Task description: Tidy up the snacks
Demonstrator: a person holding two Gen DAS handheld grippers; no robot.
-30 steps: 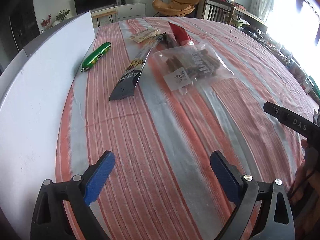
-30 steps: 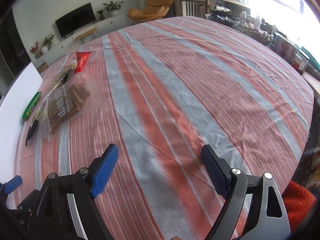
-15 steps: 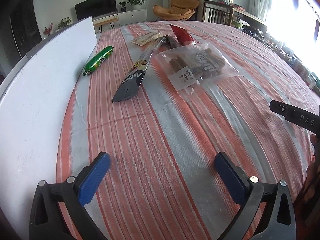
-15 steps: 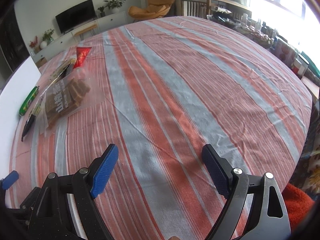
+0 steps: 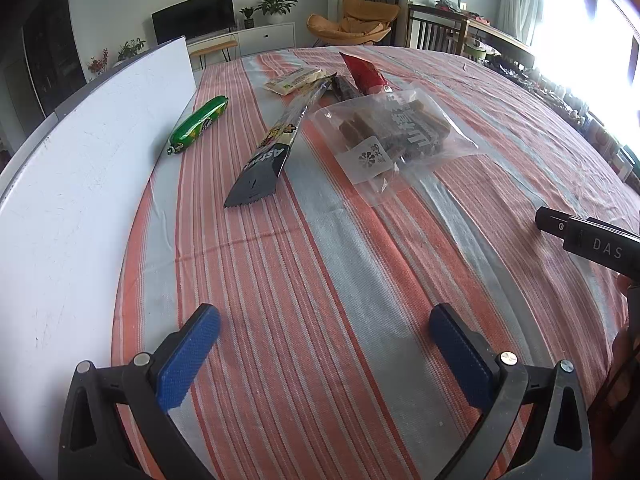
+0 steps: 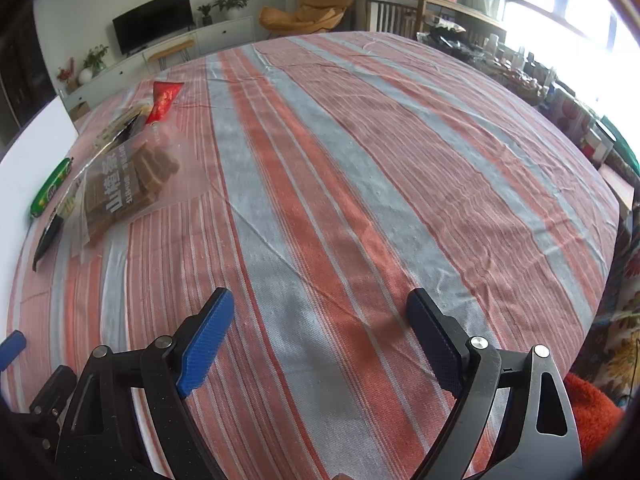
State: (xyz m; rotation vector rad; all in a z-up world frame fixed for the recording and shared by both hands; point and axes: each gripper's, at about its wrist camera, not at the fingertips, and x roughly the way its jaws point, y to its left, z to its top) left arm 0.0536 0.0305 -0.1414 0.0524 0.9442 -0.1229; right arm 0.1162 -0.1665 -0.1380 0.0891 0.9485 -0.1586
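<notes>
Snacks lie at the far left of the striped tablecloth (image 5: 320, 264): a clear bag of brown bars (image 5: 396, 136), a long black stick pack (image 5: 268, 152), a green sausage pack (image 5: 198, 124), a red pack (image 5: 364, 72) and a pale packet (image 5: 294, 80). My left gripper (image 5: 324, 344) is open and empty, well short of them. My right gripper (image 6: 320, 332) is open and empty over bare cloth; the bar bag (image 6: 128, 184), green pack (image 6: 52, 186) and red pack (image 6: 164, 98) lie far to its left.
A white board (image 5: 80, 184) stands along the table's left side. The right gripper's body (image 5: 592, 240) shows at the left view's right edge. Clutter lines the table's far right edge (image 6: 576, 120). Chairs and a TV stand are beyond.
The left gripper has drawn back and tilted slightly, so the snacks sit a little lower in its view. The right gripper has shifted slightly. Both stay open.
</notes>
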